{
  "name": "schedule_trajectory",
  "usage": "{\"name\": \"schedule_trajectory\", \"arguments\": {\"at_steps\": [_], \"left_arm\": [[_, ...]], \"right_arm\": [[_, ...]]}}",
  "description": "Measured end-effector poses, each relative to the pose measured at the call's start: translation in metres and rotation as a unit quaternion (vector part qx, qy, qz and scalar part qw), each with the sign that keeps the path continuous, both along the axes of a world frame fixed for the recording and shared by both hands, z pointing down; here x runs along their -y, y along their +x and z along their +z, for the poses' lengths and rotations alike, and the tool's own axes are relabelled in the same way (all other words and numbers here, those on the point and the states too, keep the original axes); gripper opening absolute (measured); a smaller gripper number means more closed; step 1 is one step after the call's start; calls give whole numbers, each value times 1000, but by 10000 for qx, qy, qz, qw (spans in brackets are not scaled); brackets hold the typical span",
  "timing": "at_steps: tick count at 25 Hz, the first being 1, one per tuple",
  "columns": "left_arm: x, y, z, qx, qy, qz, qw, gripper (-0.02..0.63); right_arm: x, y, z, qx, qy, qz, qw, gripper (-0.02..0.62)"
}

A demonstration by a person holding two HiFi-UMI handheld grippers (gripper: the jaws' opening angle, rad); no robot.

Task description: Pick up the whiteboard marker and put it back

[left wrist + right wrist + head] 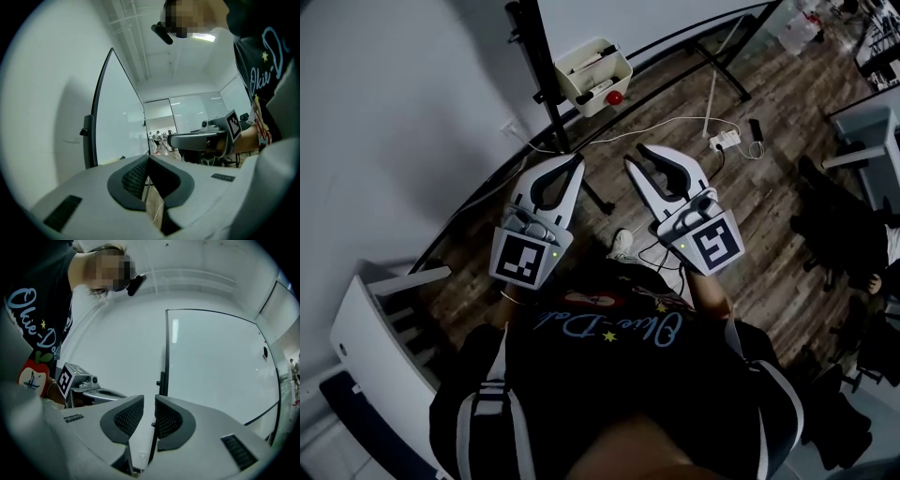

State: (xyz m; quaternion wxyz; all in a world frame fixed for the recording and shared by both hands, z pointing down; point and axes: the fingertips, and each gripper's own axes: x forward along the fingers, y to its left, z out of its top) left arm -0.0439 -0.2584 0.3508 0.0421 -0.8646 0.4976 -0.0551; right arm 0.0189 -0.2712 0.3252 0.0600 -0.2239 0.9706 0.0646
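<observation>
A white tray (595,75) hangs on the black stand (539,66) of a whiteboard (211,366), ahead of both grippers. It holds marker-like sticks (586,64) and a red object (615,97). My left gripper (577,160) is held level at chest height, its jaws shut with nothing between them; its own view shows the tips meeting (149,158). My right gripper (636,156) is beside it, jaws slightly apart and empty, with a narrow gap between the pads (150,401). Both point toward the stand, well short of the tray. Each gripper shows in the other's view (187,139) (101,392).
A wooden floor lies below, with a power strip and white cable (727,141) past the right gripper. The stand's foot (598,199) reaches out between the grippers. A black chair (834,225) and a white desk (872,131) are at right; white furniture (375,337) is at lower left.
</observation>
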Motion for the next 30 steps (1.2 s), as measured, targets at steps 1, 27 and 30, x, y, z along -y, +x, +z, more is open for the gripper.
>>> {"name": "schedule_trajectory", "arguments": {"at_steps": [1, 27, 30], "left_arm": [[3, 1, 0, -8, -7, -44, 10000, -12], [40, -28, 11, -140, -175, -970, 9950, -12], [44, -33, 11, -106, -192, -959, 9951, -12]], "right_arm": [[3, -1, 0, -28, 29, -42, 10000, 72], [58, -40, 19, -764, 500, -676, 9935, 89], [63, -45, 25, -861, 413, -623, 9935, 89]]}}
